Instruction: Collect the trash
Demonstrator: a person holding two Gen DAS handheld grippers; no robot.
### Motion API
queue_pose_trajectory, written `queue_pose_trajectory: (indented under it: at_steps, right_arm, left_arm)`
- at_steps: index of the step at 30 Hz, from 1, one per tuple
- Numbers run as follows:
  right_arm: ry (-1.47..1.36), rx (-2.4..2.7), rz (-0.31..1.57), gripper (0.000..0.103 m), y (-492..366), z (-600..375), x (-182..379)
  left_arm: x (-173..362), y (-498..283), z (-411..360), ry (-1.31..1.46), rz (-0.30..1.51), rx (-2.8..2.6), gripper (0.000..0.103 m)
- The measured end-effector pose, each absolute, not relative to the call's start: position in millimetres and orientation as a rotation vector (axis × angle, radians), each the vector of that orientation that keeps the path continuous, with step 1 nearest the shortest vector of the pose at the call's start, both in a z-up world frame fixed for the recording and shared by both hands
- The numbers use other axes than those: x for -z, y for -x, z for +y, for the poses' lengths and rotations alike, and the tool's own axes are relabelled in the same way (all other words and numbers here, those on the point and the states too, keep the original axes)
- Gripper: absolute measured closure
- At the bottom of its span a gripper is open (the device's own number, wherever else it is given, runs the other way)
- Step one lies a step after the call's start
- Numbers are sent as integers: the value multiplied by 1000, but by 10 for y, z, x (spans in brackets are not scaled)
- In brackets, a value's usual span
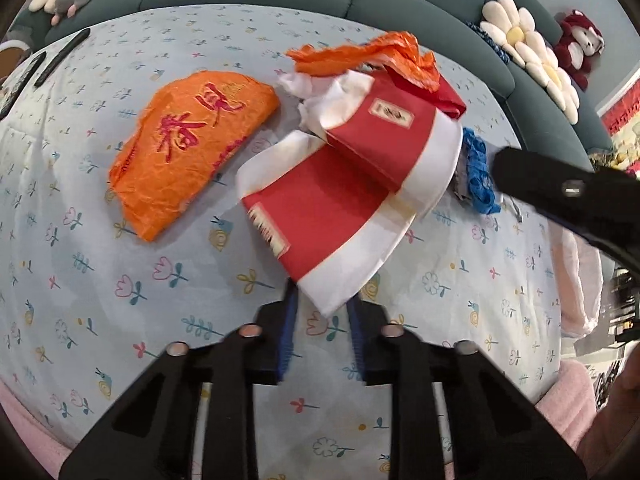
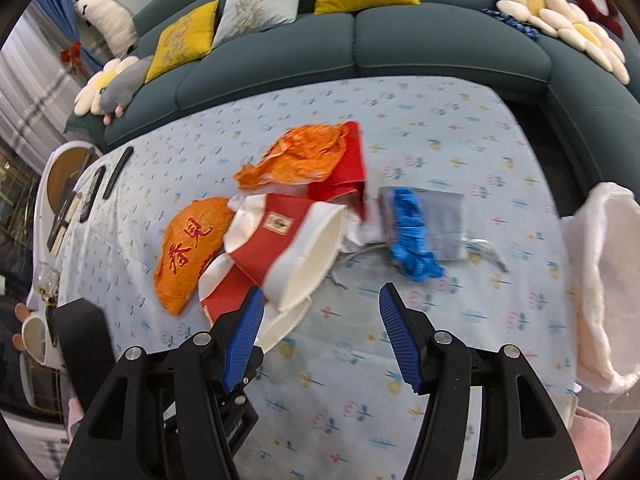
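Note:
Two nested red-and-white paper cups lie on the floral tablecloth. My left gripper has its jaws around the rim of the near cup, seemingly shut on it. The cups also show in the right wrist view. My right gripper is open and empty, just in front of the cups. An orange printed wrapper lies left of the cups. A crumpled orange bag and white tissue lie behind them. A blue crumpled piece on grey packaging lies to the right.
A pale pink bag hangs open at the table's right edge. Dark remotes and a tray sit at the far left. A teal sofa with cushions curves behind the table. The right gripper's black body enters the left view.

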State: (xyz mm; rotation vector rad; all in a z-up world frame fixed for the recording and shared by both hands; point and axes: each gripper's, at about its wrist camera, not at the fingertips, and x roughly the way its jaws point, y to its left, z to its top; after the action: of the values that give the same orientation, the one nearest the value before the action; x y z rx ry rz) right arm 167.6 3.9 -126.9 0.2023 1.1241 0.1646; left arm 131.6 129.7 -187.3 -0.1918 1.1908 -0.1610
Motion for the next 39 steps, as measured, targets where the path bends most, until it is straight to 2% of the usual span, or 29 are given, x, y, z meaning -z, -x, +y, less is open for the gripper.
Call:
queue_pose_trajectory:
  at_steps: [11, 21, 23, 25, 28, 39]
  right_arm:
    - [-227, -205, 1214, 58, -1871, 240, 1626]
    - [-305, -219, 1239, 59, -1898, 274, 1754]
    - [-323, -228, 1237, 69, -1903, 264, 1746]
    - [-348, -244, 1231, 85, -1906, 253, 1731]
    - [-374, -262, 1215, 99, -1899, 204, 1665]
    - [-368, -291, 1108, 99, -1780, 96, 1175]
  left_arm:
    - [1791, -1332, 1526, 228, 1148, 138, 94]
    - [1735, -1336, 1613, 243, 1138, 124, 96]
    - [1728, -1342, 1606, 243, 1136, 121, 96]
    - [1705, -1353, 1601, 239, 1132, 120, 97]
    - [1670, -1349, 1608, 236, 1122, 118, 97]
    - [1328, -1294, 1525, 219, 1058, 126, 99]
